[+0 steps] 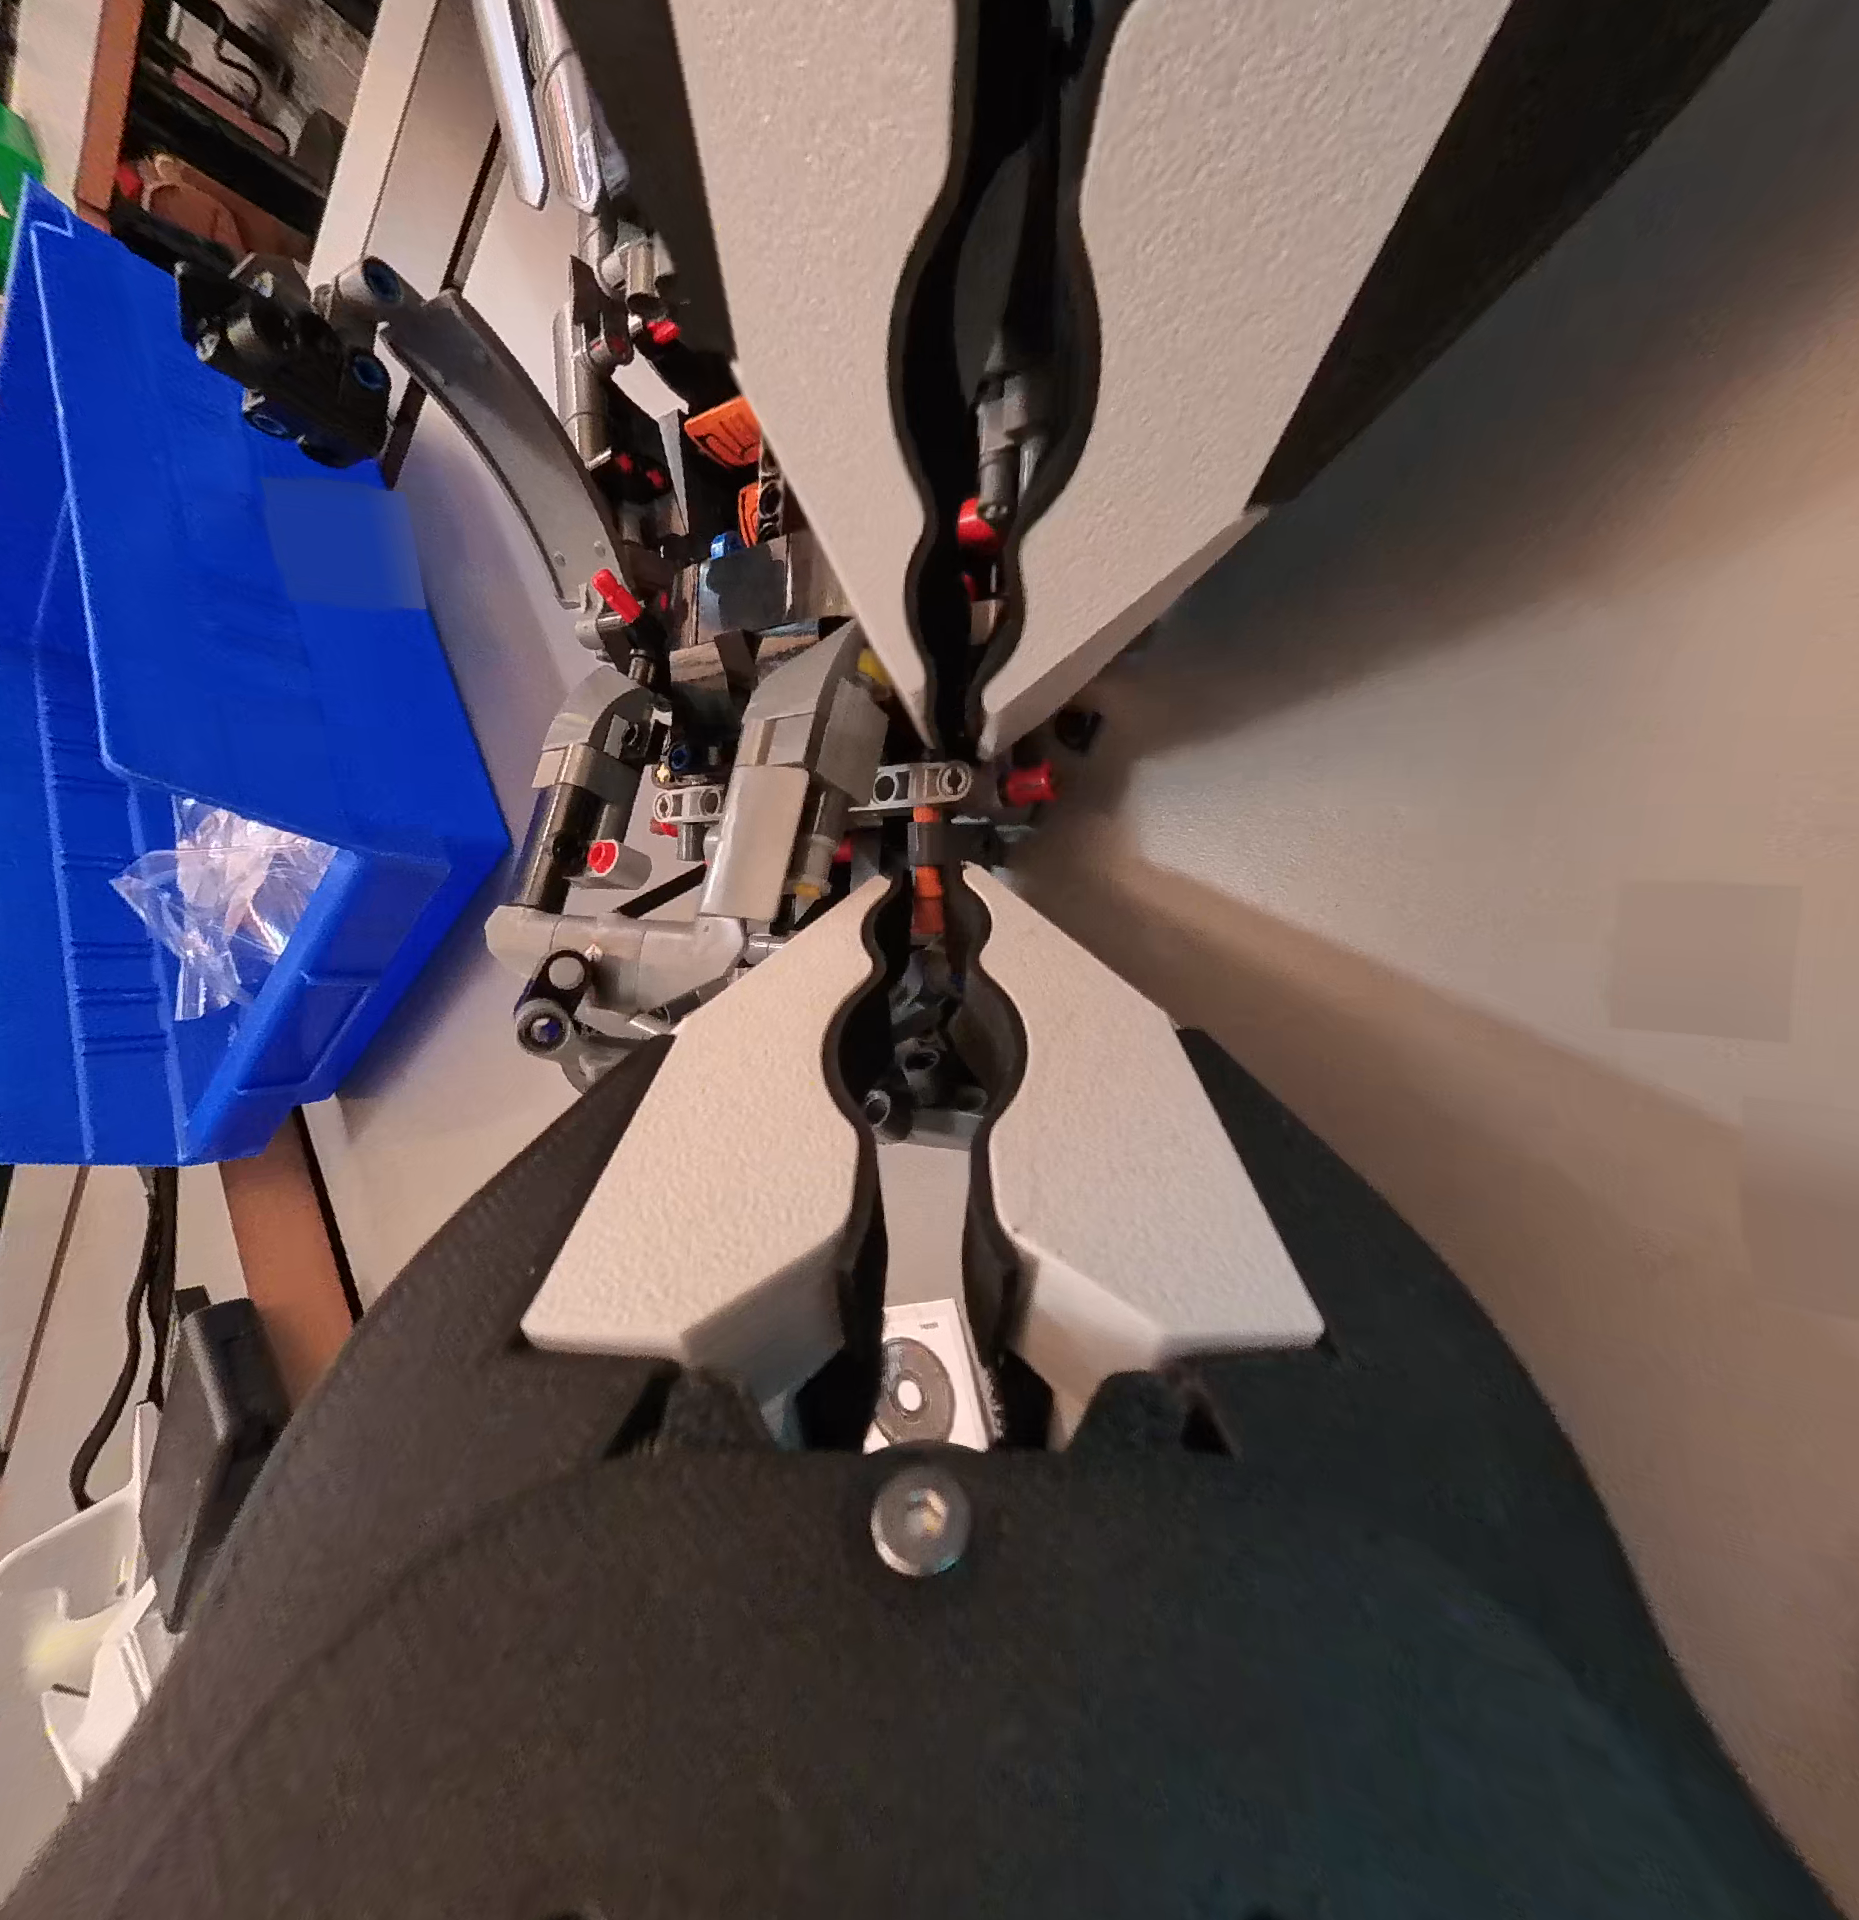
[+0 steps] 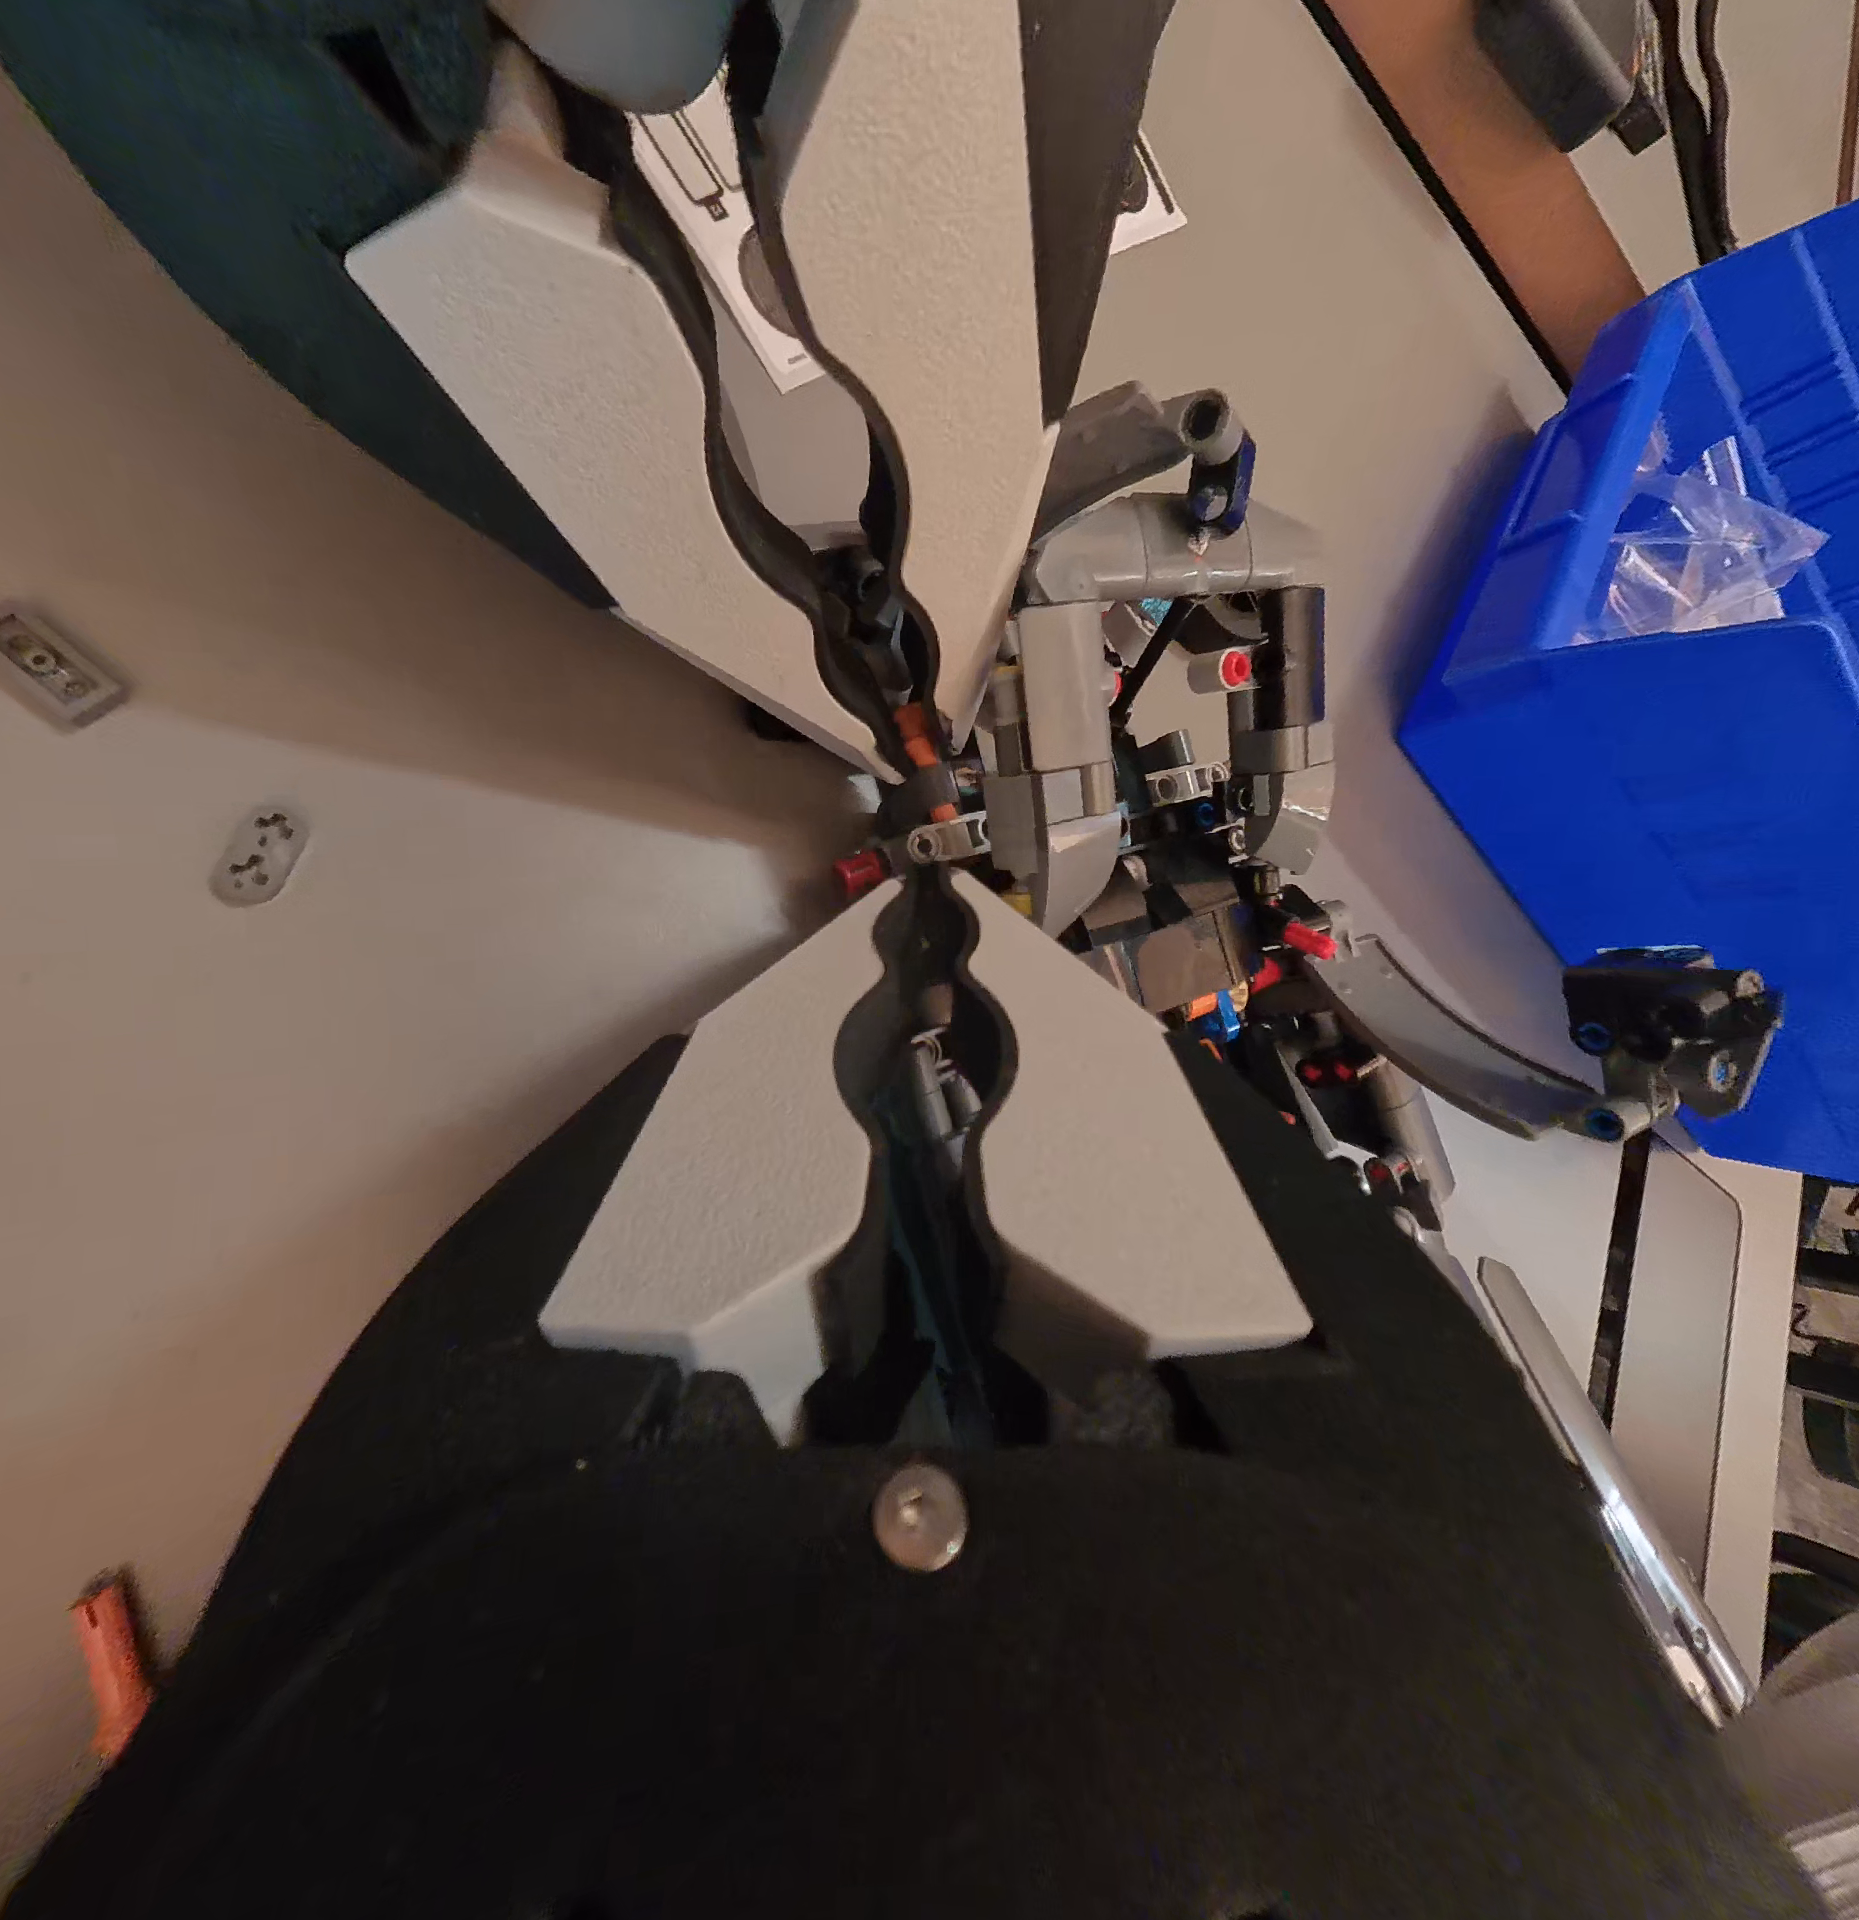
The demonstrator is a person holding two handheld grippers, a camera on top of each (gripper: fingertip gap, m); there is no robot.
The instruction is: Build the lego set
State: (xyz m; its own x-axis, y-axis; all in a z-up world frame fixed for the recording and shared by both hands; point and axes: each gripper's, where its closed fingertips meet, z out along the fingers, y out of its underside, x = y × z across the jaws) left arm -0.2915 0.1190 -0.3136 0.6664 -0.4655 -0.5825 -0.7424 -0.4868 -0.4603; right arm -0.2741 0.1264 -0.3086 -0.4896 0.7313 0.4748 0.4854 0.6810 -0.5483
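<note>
Left tongs (image 1: 930,868) nearly closed, tips pinching an orange pin (image 1: 927,894) on the lego model (image 1: 759,790). Right tongs (image 2: 925,873) meet them tip to tip from the opposite side, likewise near-closed; whether they grip, cannot tell. Model lies on the worktop (image 2: 489,935), long axis running along both tongs, blue bin (image 2: 1683,831) beyond.

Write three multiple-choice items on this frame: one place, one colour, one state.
1. Where is the clear plastic bag?
A. in the blue bin
B. on the lego model
C. on the floor

2. What colour is the loose pin lying apart on the table?
A. green
B. orange
C. white

3. How do the left gripper's jaws stand?
A. wide open, away from everything
B. nearly closed at the lego model
C. out of view

Key: 1 A, the plastic bag lies inside the blue bin. 2 B, the loose pin is orange. 3 B, the left gripper pinches the lego model.
</note>
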